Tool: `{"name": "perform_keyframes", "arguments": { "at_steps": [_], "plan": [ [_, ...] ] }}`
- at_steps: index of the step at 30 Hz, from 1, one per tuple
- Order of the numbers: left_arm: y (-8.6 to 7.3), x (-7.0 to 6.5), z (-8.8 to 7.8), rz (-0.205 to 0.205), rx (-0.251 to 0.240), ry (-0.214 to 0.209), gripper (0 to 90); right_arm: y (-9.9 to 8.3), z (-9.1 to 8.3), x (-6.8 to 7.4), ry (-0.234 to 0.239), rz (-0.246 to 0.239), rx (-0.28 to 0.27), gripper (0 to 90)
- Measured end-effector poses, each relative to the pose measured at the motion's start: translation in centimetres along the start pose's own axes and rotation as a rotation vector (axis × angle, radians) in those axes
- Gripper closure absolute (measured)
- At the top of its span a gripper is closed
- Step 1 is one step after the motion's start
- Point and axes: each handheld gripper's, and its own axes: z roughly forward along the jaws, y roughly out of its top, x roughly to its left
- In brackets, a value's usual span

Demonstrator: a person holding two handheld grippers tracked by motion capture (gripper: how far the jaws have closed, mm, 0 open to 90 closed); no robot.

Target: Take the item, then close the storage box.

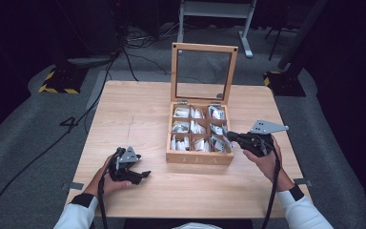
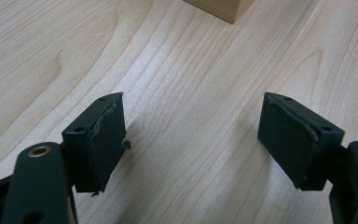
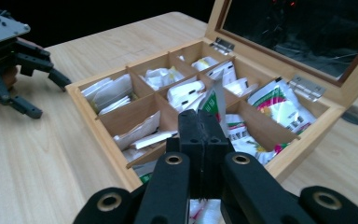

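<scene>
Right gripper (image 3: 200,122) jaws clamped on green-and-white tea sachet (image 3: 213,103), above wooden tea box (image 3: 307,137), left gripper (image 2: 191,140) jaws wide, empty

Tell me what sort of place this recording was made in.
Probably a lab or studio set up for recording, not a home. A lone wooden table stands on grey carpet among black drapes, loose cables run across the floor, and hazard-striped stand bases flank it. On the table sits an open tea box.
</scene>
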Motion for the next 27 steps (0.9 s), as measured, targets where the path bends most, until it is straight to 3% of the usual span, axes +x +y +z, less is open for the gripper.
{"name": "perform_keyframes", "arguments": {
  "at_steps": [9,27],
  "plan": [
    [0.0,0.0,0.0,-0.001,0.000,0.002,23.7,0.5,-0.8,-0.2,0.002,-0.010,-0.043,90.0],
    [0.0,0.0,0.0,0.000,0.000,0.001,23.6,1.4,-2.3,1.1,0.053,-0.057,-0.099,90.0]
  ]
}}
